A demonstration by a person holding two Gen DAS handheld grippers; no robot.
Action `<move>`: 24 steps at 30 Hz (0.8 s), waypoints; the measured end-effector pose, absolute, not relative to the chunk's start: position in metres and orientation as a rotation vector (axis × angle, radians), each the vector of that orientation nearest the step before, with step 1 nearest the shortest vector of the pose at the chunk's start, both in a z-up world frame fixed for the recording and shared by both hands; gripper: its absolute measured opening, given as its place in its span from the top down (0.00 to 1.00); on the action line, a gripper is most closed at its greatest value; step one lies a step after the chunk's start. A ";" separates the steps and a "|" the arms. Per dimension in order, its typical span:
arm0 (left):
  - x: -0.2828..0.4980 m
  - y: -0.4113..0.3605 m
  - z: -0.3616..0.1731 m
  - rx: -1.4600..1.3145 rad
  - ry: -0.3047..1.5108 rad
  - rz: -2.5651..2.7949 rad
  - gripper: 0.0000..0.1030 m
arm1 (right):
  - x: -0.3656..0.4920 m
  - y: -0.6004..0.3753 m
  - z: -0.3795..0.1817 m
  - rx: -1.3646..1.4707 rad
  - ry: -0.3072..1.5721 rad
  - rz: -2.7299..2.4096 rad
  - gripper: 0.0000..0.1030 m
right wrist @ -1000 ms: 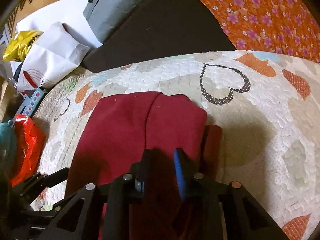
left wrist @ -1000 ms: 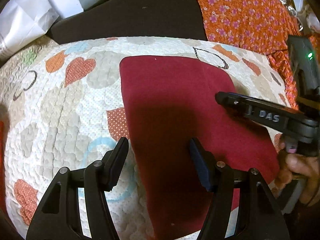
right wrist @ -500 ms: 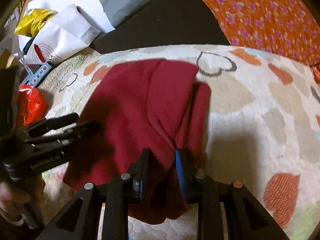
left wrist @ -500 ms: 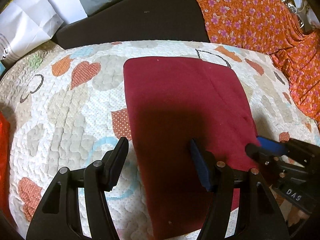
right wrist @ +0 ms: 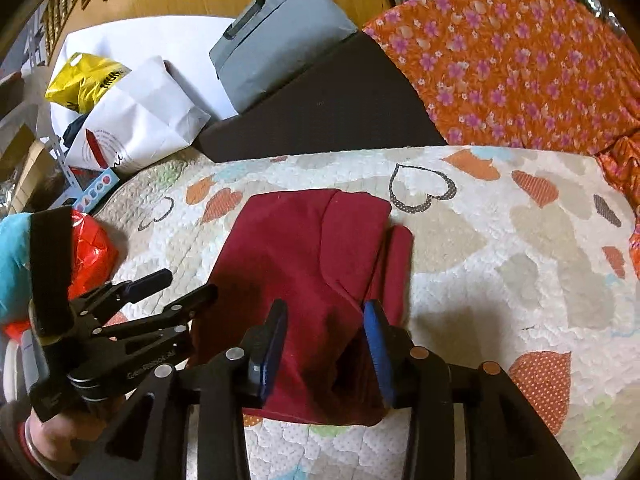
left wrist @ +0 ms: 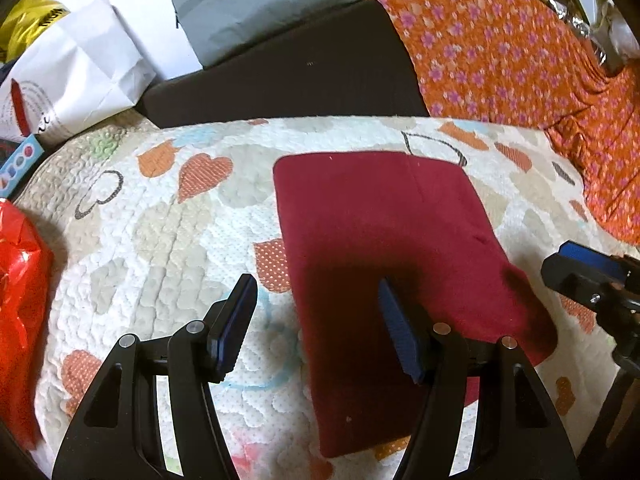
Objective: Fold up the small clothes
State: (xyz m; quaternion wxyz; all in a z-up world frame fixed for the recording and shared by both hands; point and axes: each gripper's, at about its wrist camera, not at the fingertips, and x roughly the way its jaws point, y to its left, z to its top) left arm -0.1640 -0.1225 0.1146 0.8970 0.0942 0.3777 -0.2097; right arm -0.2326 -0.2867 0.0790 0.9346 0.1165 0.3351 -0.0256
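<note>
We let go of a fold on the dark red fleece garment (right wrist: 304, 264).

Nearest us, our right gripper (right wrist: 326, 344) has just been opening its jaws; the cloth lies between them but the pads no longer press it, so we read it as released. Our left gripper (left wrist: 312, 328) hangs with jaws apart over the garment's left edge, one finger above the cloth, the other above the white quilted cover with orange hearts (left wrist: 160, 240), gripping nothing. The garment lies flat mid-quilt, a flap turned over its right side with a narrow strip showing beside it. We judge one fold done; a tidier, smaller fold seems left. Beyond lie a dark cushion (left wrist: 288, 76) and orange flowered fabric (left wrist: 500, 60).
</note>
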 end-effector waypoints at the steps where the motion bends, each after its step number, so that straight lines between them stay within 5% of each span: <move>1: -0.165 -0.122 0.117 0.194 0.776 -0.432 0.39 | -0.232 -0.286 0.079 0.244 0.690 -0.048 0.63; 24: -0.192 -0.105 0.149 0.157 0.686 -0.390 0.39 | -0.249 -0.279 0.084 0.286 0.668 -0.079 0.61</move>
